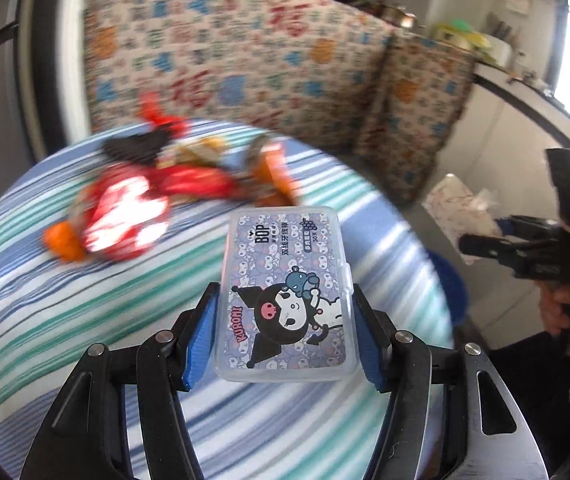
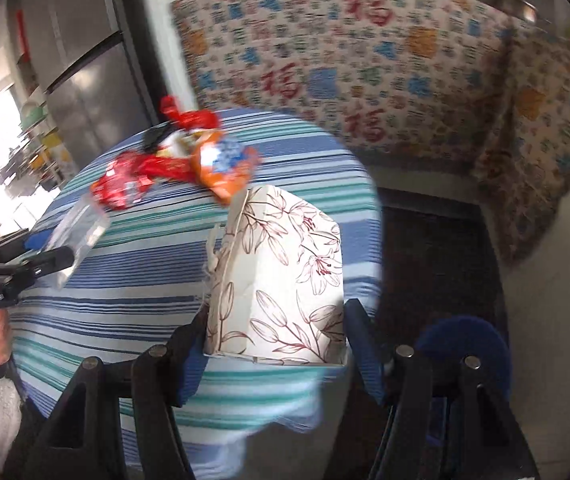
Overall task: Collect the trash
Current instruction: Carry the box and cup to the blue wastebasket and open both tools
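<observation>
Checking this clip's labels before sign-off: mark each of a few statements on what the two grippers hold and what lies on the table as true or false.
1. The left gripper grips a clear plastic floss-pick box. True.
2. The right gripper is empty. False: it holds a flower-printed tissue box.
3. Red and orange snack wrappers lie on the striped tablecloth. True.
4. The tablecloth is plain white. False: blue, teal and white stripes.

Striped round table (image 1: 85,300); crumpled wrappers (image 1: 125,208)
</observation>
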Tool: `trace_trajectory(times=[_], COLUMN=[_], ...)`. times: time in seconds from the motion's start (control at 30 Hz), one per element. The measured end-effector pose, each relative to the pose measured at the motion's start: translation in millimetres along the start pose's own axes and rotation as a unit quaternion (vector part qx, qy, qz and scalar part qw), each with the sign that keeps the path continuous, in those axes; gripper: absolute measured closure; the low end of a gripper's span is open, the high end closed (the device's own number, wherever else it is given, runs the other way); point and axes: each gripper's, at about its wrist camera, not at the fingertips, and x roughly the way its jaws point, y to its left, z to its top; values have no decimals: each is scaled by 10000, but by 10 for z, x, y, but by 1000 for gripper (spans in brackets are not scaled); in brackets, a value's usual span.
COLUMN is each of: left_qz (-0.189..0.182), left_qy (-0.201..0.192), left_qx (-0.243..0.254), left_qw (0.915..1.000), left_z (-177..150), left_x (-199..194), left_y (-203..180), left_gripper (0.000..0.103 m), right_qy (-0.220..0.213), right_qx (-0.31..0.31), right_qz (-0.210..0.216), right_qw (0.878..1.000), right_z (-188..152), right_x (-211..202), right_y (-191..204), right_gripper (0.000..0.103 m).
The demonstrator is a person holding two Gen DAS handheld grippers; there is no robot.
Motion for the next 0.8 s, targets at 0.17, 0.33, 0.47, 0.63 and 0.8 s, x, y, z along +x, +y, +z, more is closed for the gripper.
trace_trajectory(times=[0.17, 0.33, 0.47, 0.63, 0.8], left_qz=[-525, -1026, -1388, -1569, -1622], left_qy=[21, 160, 341, 577, 860], left_qx=[527, 836, 887, 957, 962], left_qw=[9972, 9911, 9858, 9813, 9783], left_z=[255, 442, 537, 543, 470], left_x=[291, 683, 1088, 1622, 2058], left_y=[-822, -1574, -2112, -2594, -2823], left_gripper=[40, 40, 40, 40, 40], right_qy=[-88, -105, -57, -76, 286], right_qx=[513, 940, 1116, 1566, 1703], right_qz=[-622, -1115, -1346, -1451, -1479], right_qw=[9967, 9892, 9846, 9769, 9738], right_z=[-113, -294, -432, -742, -978], right_x=[-149, -246, -292, -266, -105], right_y=[-760, -1446, -1840, -2363, -2650], right_gripper=[38, 38, 38, 38, 38])
